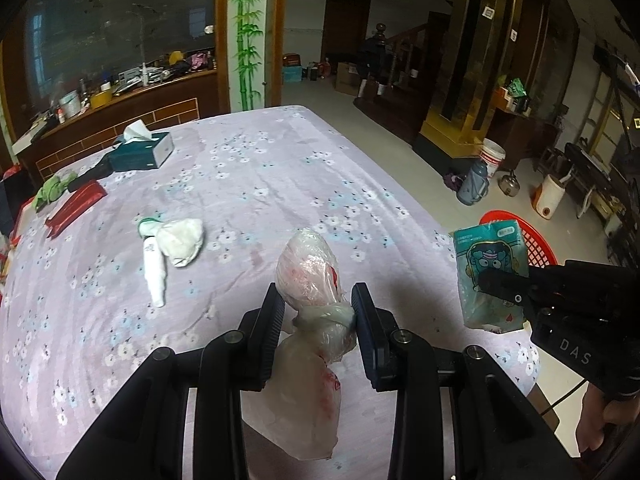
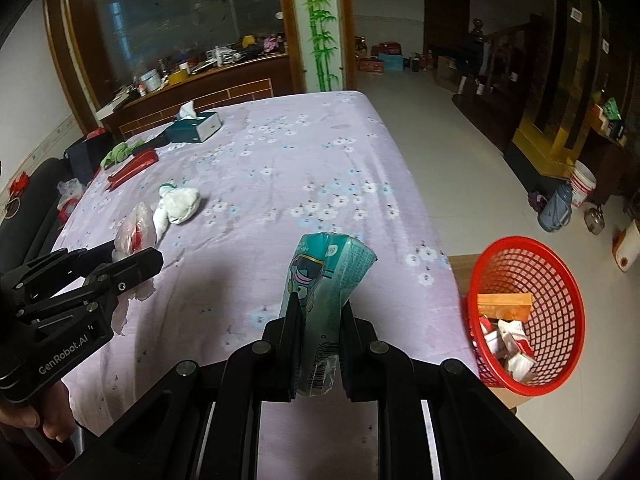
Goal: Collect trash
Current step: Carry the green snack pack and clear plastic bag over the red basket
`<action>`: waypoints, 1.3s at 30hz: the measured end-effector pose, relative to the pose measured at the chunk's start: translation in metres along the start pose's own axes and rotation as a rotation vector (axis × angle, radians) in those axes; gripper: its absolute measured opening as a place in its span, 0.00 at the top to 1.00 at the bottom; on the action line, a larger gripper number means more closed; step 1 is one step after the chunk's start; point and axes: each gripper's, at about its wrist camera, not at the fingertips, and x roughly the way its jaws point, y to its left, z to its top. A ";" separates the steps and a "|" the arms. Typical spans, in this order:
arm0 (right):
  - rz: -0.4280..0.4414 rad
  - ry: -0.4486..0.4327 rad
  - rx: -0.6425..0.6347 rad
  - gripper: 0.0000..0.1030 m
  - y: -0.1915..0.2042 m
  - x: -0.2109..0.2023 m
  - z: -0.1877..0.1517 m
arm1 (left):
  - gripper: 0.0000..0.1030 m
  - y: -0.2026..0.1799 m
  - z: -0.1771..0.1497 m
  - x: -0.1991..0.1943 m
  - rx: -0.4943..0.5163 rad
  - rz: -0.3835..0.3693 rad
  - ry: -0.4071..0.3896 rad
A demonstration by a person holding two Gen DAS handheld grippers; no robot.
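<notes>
Right wrist view: right gripper (image 2: 320,308) clamped on teal wrapper (image 2: 328,272) near table's (image 2: 280,152) right edge, probably bound for red basket (image 2: 552,264); left gripper (image 1: 318,312) pinching crumpled plastic bag (image 1: 308,272).

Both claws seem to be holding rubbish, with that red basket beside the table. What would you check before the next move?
1. Right gripper clamped on teal packet: ok.
2. Left gripper holding the crumpled plastic bag: ok, though part of the bag sags below the fingers.
3. Red basket upright, with room: ok, a few scraps inside.
4. Packet over basket: not ok, it is above the tablecloth.
5. Trash left on table: not ok, a white wad remains.
</notes>
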 end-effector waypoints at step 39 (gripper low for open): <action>-0.139 -0.038 0.351 0.84 -0.164 -0.038 -0.029 | 0.68 -0.144 0.035 0.052 0.232 -0.209 0.054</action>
